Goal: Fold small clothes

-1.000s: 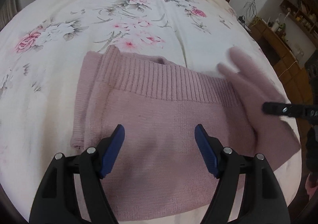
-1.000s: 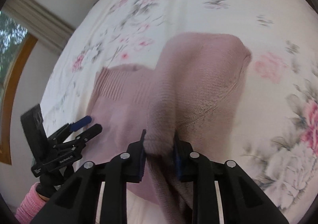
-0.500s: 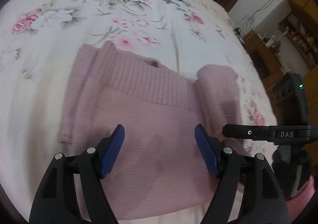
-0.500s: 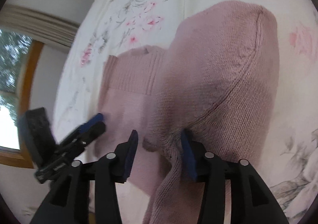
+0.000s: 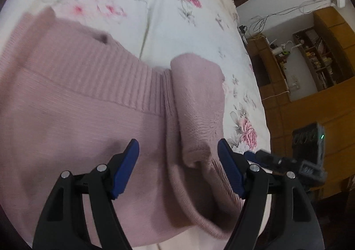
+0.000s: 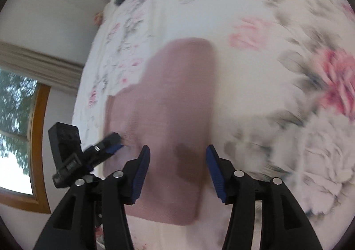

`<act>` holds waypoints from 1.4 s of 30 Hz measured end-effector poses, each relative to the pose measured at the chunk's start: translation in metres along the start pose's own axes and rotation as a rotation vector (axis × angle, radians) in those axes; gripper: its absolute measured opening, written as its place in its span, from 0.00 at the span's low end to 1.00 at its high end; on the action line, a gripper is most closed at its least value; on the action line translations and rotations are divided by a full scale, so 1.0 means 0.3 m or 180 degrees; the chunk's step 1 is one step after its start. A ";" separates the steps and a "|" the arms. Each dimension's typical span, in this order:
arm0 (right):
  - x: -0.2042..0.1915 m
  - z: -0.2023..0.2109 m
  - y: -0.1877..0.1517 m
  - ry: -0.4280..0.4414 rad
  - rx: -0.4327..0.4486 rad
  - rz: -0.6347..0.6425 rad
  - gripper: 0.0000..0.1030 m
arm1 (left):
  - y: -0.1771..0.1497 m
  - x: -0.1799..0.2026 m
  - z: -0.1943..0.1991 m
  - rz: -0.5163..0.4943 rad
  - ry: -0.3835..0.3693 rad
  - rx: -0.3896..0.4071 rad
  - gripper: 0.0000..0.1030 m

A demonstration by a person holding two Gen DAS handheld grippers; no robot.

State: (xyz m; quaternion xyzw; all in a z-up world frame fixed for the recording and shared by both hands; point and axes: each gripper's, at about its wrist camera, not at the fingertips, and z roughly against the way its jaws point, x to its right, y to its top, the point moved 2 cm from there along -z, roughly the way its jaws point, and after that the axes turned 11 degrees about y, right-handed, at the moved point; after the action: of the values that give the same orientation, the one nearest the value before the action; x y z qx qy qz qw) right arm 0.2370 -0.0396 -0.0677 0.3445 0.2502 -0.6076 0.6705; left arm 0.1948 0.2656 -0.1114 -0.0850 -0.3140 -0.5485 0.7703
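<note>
Sweater [image 5: 93, 117] flat on the flowery bedspread [image 5: 177, 28], pink knit, one sleeve [image 5: 197, 99] folded in along its right side.
Both grippers hang over it with jaws spread wide, nothing held: left gripper [image 5: 178, 165] by the sleeve cuff, right gripper [image 6: 177, 170] over the same sleeve, bit blurry.

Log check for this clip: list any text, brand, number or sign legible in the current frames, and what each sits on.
None can be read.
Left gripper body, seen from the right wrist view: pale marks, too blurred to read.
Right gripper body, seen from the left wrist view: blurred, no legible lettering.
Books on the wooden shelf: too small to read.
Pink sweater: no label showing.
</note>
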 end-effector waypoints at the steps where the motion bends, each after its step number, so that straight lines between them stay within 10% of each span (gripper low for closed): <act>1: 0.032 0.008 -0.008 0.0004 -0.0004 -0.0047 0.52 | 0.002 -0.001 -0.019 0.0038 -0.0039 -0.0038 0.70; 21: 0.128 -0.087 -0.082 -0.0017 -0.0148 -0.0043 0.52 | -0.015 0.100 -0.169 0.0251 -0.0442 -0.0384 0.71; 29: 0.151 -0.099 -0.094 -0.0018 -0.0160 -0.0071 0.53 | 0.030 0.133 -0.209 0.0146 -0.0243 -0.0358 0.30; 42: 0.106 -0.061 -0.106 0.0032 -0.0077 0.0032 0.55 | 0.026 0.113 0.072 -0.0143 -0.0552 0.0285 0.23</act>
State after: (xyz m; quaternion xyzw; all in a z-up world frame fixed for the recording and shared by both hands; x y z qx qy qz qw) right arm 0.2115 -0.0469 -0.1085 0.3407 0.2592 -0.5994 0.6763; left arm 0.2003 0.2521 -0.0733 -0.0906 -0.4055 -0.5416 0.7308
